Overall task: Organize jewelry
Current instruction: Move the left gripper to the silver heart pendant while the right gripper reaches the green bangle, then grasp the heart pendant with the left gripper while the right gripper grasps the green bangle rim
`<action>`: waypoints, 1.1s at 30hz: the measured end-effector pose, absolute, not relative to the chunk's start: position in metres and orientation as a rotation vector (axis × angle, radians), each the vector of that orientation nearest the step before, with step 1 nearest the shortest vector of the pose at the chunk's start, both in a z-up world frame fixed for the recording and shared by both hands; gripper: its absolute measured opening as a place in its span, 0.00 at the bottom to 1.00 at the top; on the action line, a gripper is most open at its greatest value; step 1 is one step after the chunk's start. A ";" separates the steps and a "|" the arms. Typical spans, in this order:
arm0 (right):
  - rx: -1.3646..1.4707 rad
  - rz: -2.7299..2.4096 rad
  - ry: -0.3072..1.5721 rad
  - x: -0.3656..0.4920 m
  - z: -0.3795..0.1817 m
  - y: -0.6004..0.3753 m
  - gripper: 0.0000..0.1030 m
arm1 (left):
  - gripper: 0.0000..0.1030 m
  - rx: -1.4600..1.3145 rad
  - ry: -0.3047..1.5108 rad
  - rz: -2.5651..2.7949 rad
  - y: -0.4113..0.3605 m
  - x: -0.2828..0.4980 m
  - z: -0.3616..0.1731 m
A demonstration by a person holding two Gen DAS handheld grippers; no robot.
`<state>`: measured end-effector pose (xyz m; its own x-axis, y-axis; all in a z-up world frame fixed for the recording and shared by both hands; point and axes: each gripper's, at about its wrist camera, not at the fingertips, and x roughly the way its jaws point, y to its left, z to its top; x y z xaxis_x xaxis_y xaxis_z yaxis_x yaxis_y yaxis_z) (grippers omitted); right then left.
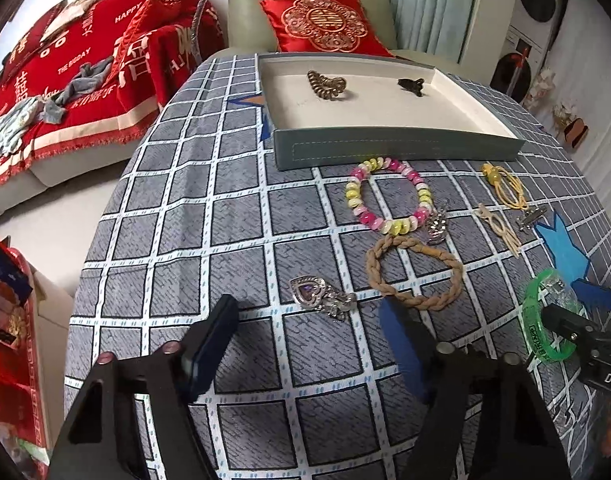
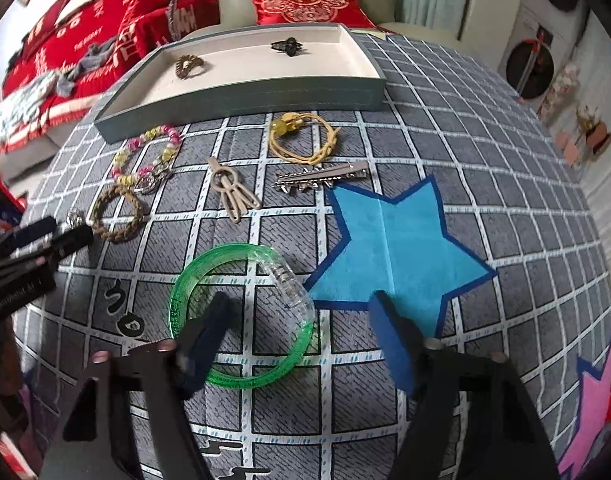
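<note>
A grey tray (image 1: 397, 146) (image 2: 241, 98) at the table's far side holds a bronze clip (image 1: 327, 85) and a dark clip (image 1: 411, 86). In front of it lie a pink-yellow bead bracelet (image 1: 387, 196), a braided rope bracelet (image 1: 415, 270), a silver heart pendant (image 1: 319, 296), a yellow cord bracelet (image 2: 303, 136), a beige clip (image 2: 233, 190) and a silver hair clip (image 2: 321, 178). My left gripper (image 1: 309, 320) is open, just short of the heart pendant. My right gripper (image 2: 299, 312) is open around the green bangle (image 2: 243, 314), its left finger (image 2: 207, 328) inside the ring.
The round table has a grey checked cloth (image 1: 209, 208) with a blue star (image 2: 393, 248) and a pink star (image 2: 595, 404). A green chair with a red cushion (image 1: 325, 26) stands behind the tray. A sofa with a red blanket (image 1: 85, 76) is at left.
</note>
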<state>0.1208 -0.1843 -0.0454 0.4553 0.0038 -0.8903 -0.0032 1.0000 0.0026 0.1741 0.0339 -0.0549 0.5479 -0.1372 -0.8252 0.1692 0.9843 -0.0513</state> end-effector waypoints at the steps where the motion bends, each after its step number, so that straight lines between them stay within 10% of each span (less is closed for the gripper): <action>1: -0.007 0.012 1.095 0.120 -0.045 -0.183 0.59 | 0.69 0.041 0.968 -0.186 0.033 0.173 -0.054; 13: -0.027 0.060 1.096 0.117 -0.041 -0.170 0.13 | 0.19 -0.023 0.959 -0.221 0.043 0.169 -0.047; 33: 0.094 0.072 1.046 0.108 -0.020 -0.193 0.13 | 0.19 -0.033 0.880 -0.273 0.050 0.151 -0.009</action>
<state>0.1079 -0.1925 -0.0198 0.4996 0.1041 -0.8600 -0.0147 0.9936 0.1117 0.1509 0.0501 -0.0087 0.6047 -0.2491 -0.7565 0.2219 0.9649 -0.1404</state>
